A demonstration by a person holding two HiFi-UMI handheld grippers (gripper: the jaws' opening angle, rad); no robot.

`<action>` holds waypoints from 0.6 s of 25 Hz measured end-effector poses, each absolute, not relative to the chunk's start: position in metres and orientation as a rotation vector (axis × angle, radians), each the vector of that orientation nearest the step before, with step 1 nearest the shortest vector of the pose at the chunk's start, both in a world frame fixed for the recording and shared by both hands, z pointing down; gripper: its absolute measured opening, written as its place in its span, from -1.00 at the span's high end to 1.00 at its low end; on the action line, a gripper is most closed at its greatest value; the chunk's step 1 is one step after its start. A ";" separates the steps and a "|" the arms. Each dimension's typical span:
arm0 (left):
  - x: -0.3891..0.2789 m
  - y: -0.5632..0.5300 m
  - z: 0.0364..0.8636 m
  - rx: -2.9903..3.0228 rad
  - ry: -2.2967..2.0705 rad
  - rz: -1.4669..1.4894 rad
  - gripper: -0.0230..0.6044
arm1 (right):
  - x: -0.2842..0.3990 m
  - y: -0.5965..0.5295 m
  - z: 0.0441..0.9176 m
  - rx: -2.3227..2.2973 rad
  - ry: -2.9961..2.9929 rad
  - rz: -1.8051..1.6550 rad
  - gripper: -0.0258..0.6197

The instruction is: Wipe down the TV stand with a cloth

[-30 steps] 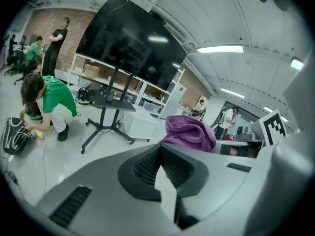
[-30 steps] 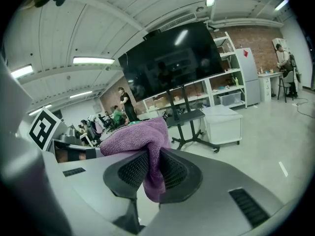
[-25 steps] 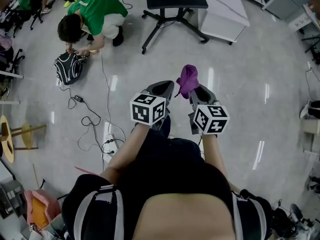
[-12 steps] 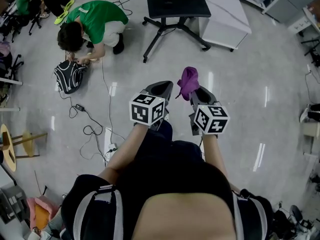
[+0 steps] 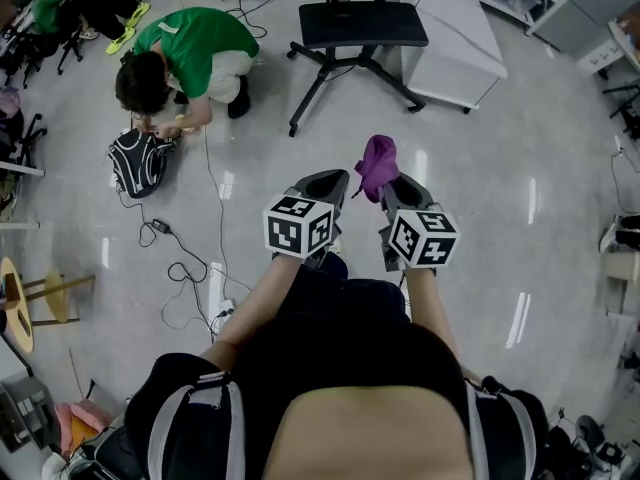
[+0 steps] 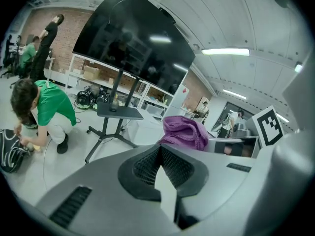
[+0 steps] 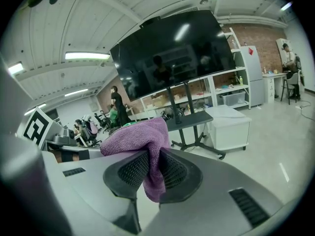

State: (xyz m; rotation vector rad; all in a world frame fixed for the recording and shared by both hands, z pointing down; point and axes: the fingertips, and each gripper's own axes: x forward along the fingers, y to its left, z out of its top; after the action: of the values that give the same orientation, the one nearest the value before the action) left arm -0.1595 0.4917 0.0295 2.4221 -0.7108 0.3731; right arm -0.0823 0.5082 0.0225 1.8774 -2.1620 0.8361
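Cloth hangs pinched in the right gripper, seemingly ready for the TV stand ahead; left gripper pressed together, empty.

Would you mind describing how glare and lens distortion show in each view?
Head view: bright glare streaks lie on the glossy floor, and straight lines bow near the edges. Left gripper view: strong fisheye with black corners; the TV screen shows bright reflections. Right gripper view: same fisheye and dark corners, with the purple cloth sharp up close.
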 end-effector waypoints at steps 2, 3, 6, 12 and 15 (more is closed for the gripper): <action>-0.159 0.484 0.031 2.429 -0.703 0.384 0.91 | -0.079 0.500 0.019 1.895 -2.163 0.825 0.71; -0.159 0.480 0.031 2.434 -0.701 0.386 0.91 | -0.076 0.496 0.017 1.909 -2.160 0.817 0.71; -0.157 0.468 0.029 2.449 -0.700 0.381 0.91 | -0.065 0.491 0.014 1.956 -2.141 0.812 0.71; -0.157 0.466 0.027 2.445 -0.694 0.361 0.91 | -0.055 0.497 0.017 1.994 -2.096 0.839 0.71; -0.157 0.466 0.029 2.429 -0.699 0.361 0.91 | -0.053 0.496 0.018 1.992 -2.087 0.844 0.71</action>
State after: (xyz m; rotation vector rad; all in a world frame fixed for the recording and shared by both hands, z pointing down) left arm -0.1566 0.4661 0.0290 2.4287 -0.6992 0.3605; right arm -0.0527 0.4960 0.0182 1.9925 -2.0868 0.8442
